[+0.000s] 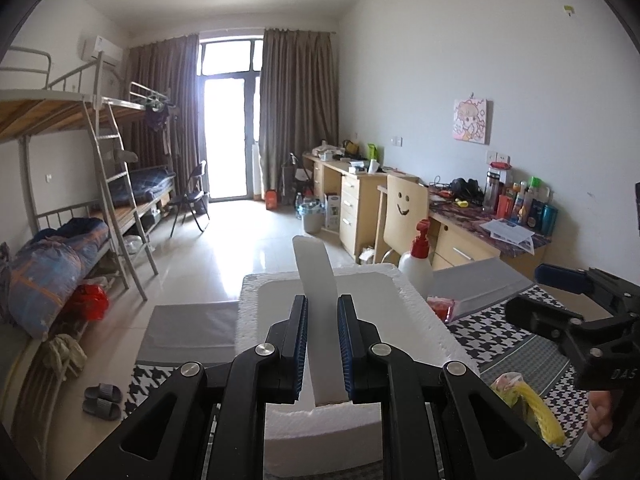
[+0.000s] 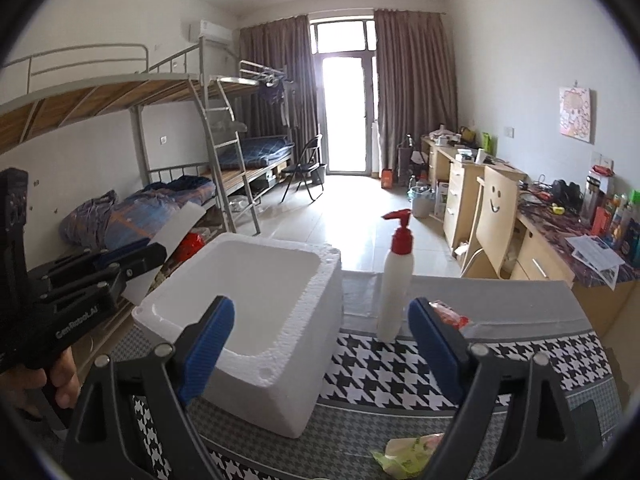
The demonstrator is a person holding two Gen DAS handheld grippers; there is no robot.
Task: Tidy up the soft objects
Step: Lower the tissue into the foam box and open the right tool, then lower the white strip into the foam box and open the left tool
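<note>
My left gripper (image 1: 322, 344) is shut on a long white foam strip (image 1: 318, 304) and holds it above the open white foam box (image 1: 424, 320). In the right wrist view the same gripper (image 2: 136, 258) holds the strip (image 2: 176, 236) at the box's left side (image 2: 304, 320). My right gripper (image 2: 320, 344) is open and empty above the houndstooth tablecloth (image 2: 384, 372), to the right of the box; it also shows in the left wrist view (image 1: 560, 300). A yellow-green soft packet (image 2: 412, 452) lies near the table's front, seen also in the left wrist view (image 1: 532, 408). A red packet (image 2: 452, 314) lies behind the right finger.
A white pump bottle with a red top (image 2: 394, 280) stands upright just right of the box. Beyond the table are a wooden chair with a smiley face (image 2: 496, 216), cluttered desks (image 2: 560, 236) along the right wall and bunk beds (image 2: 168, 184) on the left.
</note>
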